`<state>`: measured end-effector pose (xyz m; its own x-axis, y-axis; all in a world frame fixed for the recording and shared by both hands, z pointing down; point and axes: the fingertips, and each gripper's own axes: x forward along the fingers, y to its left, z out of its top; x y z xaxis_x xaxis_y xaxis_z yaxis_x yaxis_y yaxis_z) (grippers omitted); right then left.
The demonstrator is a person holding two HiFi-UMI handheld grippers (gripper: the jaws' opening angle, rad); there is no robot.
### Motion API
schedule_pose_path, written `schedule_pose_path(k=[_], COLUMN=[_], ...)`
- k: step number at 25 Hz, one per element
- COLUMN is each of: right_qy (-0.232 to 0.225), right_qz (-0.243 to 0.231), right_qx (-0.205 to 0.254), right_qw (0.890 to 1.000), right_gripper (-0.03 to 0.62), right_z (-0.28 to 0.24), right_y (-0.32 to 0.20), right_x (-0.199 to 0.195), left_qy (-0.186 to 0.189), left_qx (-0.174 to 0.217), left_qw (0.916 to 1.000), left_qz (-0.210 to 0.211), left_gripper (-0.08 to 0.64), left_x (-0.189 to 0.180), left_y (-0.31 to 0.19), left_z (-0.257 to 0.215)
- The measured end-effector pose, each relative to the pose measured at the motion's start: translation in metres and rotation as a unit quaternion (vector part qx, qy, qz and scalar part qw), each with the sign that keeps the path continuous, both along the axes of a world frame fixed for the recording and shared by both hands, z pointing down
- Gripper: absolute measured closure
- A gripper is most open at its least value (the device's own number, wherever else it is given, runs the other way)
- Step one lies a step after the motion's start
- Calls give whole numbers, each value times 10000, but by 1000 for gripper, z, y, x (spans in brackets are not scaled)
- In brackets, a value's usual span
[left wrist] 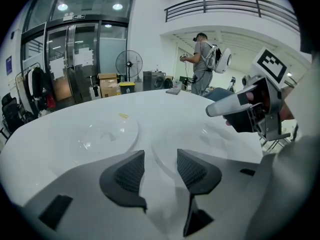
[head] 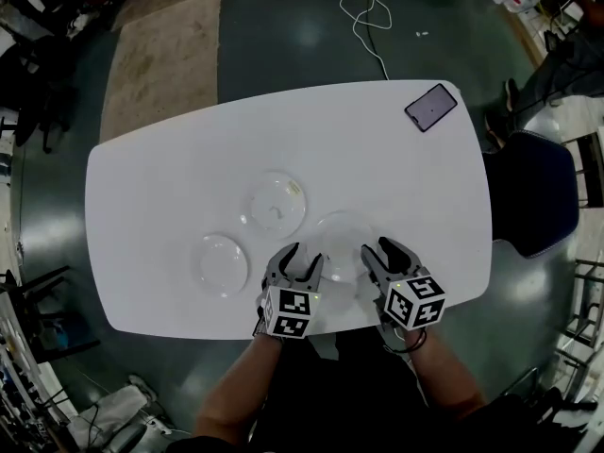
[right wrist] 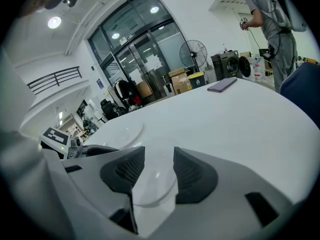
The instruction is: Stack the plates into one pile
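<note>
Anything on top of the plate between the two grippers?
Nothing: the clear round plate lies bare on the white table. The left gripper and right gripper cover parts of its rim.

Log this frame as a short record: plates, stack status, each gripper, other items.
plates: three clear, apart on white table: far plate, left plate, near plate
stacked: none yet
left gripper: open, at near plate's left rim
right gripper: open, at near plate's right rim
other: smartphone at table's far right corner

Dark green floor (head: 283,41), glass doors (left wrist: 75,54), standing fan (left wrist: 129,64), balcony railing (left wrist: 235,7).
</note>
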<state>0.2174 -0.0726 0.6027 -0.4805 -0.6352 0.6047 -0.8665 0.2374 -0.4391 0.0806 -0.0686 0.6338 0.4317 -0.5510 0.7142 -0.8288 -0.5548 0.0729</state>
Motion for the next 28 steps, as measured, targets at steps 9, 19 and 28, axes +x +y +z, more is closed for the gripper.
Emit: schedule_pose_path(k=[9,19,28], right_qy=[-149,-372,-507], right_qz=[177,102,105], right_qx=[-250,-490,-759], right_qw=[9994,9981,9958], right_gripper=[408,408,494], right_z=[16,25,31], right_y=[2,8,12], right_x=[5,-7,-9], left_qy=[122,124,101], left_qx=[22,31,90], left_qw=[9999,9999,9999], left_qz=[-106,-112,-102], left_gripper=[341,341,342], left_x=[-2,-3,-4], left_y=[-2,-2,-2], left_z=[6,6,6])
